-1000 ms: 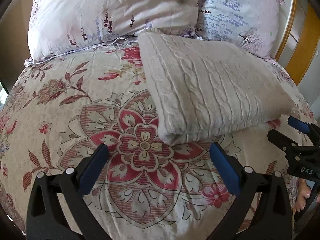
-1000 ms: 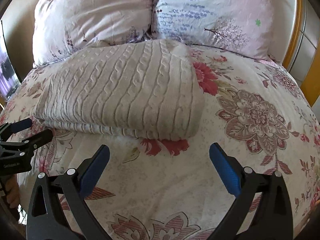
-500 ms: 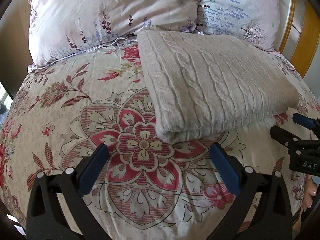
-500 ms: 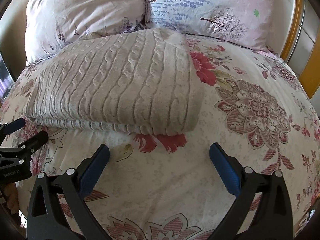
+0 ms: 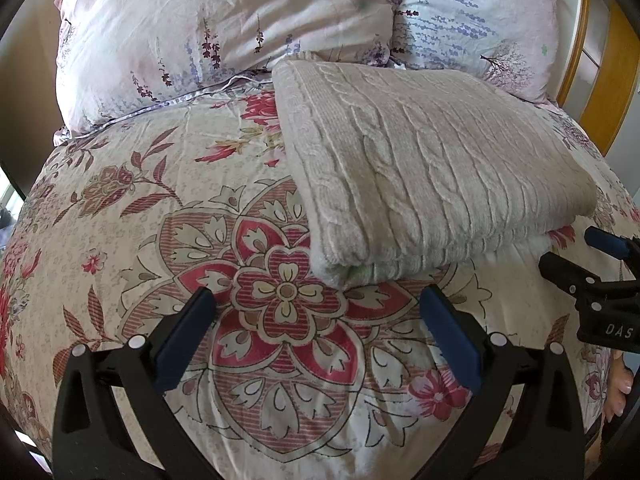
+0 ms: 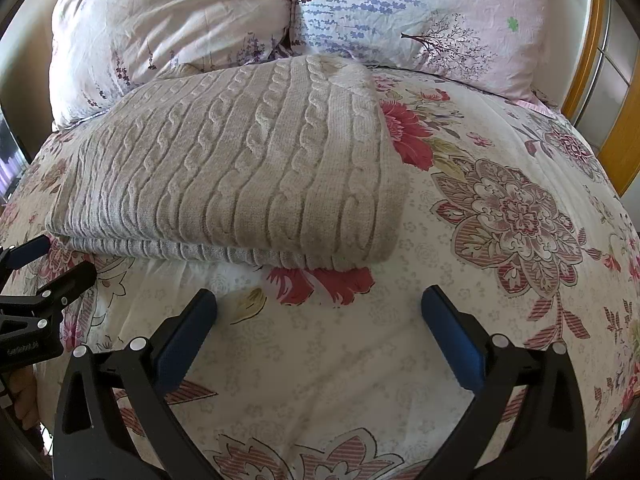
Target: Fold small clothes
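A beige cable-knit sweater point(image 5: 424, 172) lies folded into a thick rectangle on the floral bedspread point(image 5: 160, 208); it also shows in the right wrist view point(image 6: 240, 168). My left gripper point(image 5: 318, 312) is open and empty, just short of the sweater's near left corner. My right gripper point(image 6: 319, 312) is open and empty, a short way in front of the sweater's near right edge. The right gripper also shows at the right edge of the left wrist view point(image 5: 600, 276), and the left gripper at the left edge of the right wrist view point(image 6: 36, 272).
Two floral pillows point(image 5: 224, 28) point(image 6: 420, 16) stand behind the sweater at the head of the bed. A wooden bed frame point(image 5: 608, 52) rises at the far right. Bare bedspread point(image 6: 520, 216) lies right of the sweater.
Both grippers have moved a little closer to the sweater, which now looks larger in both views. Both grippers stay open and the sweater has not moved.
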